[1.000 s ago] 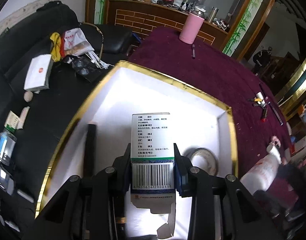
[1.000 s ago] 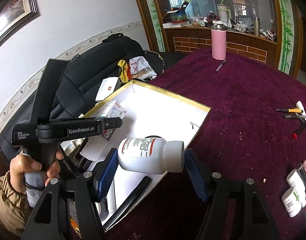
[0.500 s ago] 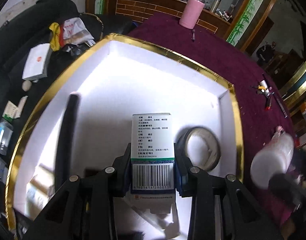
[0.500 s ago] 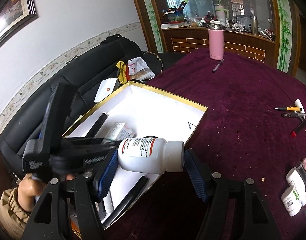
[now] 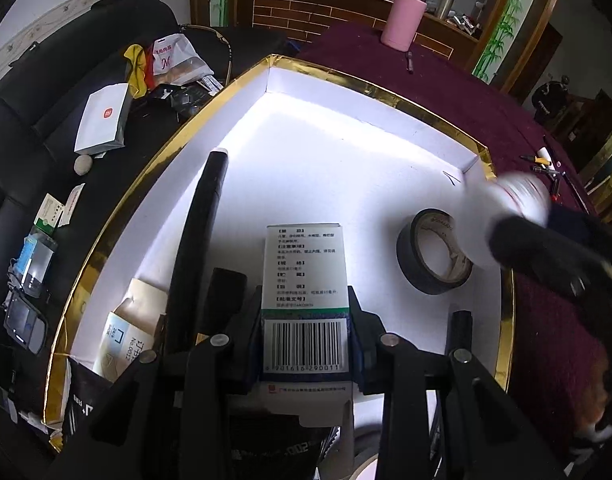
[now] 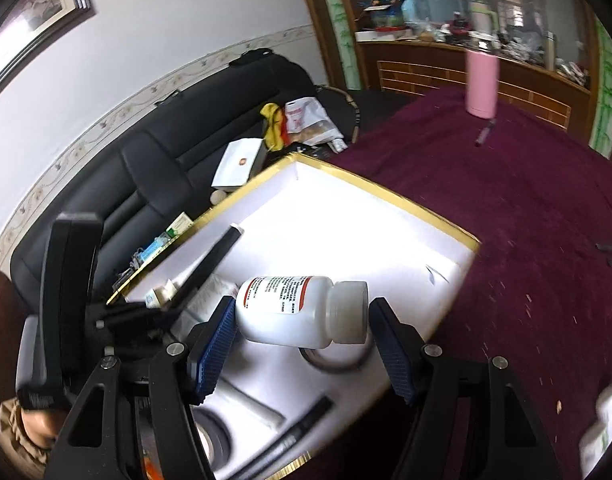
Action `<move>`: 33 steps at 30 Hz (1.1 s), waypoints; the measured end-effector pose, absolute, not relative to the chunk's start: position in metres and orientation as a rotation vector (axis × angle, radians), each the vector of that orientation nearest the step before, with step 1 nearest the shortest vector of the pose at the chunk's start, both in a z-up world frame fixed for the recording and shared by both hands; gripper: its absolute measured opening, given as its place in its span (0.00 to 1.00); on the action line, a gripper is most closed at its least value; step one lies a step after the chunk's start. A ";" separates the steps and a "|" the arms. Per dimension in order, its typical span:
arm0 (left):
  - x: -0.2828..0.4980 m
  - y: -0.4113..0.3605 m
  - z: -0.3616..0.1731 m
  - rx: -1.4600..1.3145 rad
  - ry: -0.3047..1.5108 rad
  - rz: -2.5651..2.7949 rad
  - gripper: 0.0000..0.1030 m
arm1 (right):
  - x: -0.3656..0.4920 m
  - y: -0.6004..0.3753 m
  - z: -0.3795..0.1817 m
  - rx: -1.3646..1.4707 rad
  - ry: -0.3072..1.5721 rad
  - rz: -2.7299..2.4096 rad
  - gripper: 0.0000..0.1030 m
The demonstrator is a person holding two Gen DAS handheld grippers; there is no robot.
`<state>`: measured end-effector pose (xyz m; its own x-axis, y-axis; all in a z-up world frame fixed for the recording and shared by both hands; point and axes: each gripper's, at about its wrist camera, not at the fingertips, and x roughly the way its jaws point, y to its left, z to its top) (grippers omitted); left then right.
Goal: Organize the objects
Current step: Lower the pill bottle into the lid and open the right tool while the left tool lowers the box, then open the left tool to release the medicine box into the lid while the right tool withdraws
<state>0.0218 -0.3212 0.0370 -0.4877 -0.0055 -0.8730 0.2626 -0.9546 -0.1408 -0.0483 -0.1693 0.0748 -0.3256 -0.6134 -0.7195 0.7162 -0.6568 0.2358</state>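
My left gripper [image 5: 306, 332] is shut on a white and green medicine box [image 5: 305, 280] with a barcode, held low over the white floor of the gold-rimmed box [image 5: 370, 92]. My right gripper [image 6: 301, 332] is shut on a white pill bottle [image 6: 297, 312] lying sideways, cap to the right, held over the same gold-rimmed box [image 6: 386, 196] near its right side. The bottle shows blurred in the left wrist view [image 5: 514, 208]. The left gripper's body shows in the right wrist view [image 6: 69, 280].
Inside the box lie a black tape roll [image 5: 430, 256], a long black stick [image 5: 197, 232], a paper packet [image 5: 125, 340] and a black pen [image 6: 297, 428]. A pink flask [image 5: 404, 20] stands on the maroon table [image 6: 526, 200]. A cluttered black sofa [image 5: 65, 80] lies left.
The left gripper has sunk lower into the box with the medicine box. The right gripper has moved left and over the box with the bottle, above the tape roll.
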 end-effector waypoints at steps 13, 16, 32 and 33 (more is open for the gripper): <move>0.026 -0.339 0.037 1.489 0.485 -2.551 0.33 | 0.000 -0.177 0.048 0.937 0.370 -1.962 0.71; 0.027 -0.341 0.038 1.482 0.509 -2.548 0.33 | 0.003 -0.174 0.041 0.951 0.379 -1.959 0.71; 0.024 -0.335 0.038 1.485 0.454 -2.533 0.33 | 0.015 -0.183 0.023 1.004 0.432 -1.907 0.70; 0.024 -0.334 0.038 1.483 0.448 -2.532 0.33 | 0.016 -0.182 0.023 1.002 0.427 -1.904 0.70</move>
<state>0.0238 -0.3341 0.0380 -0.4896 0.0031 -0.8720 0.2964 -0.9398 -0.1698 0.0164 -0.1824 0.0234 -0.2532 -0.5642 -0.7858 0.8457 -0.5236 0.1034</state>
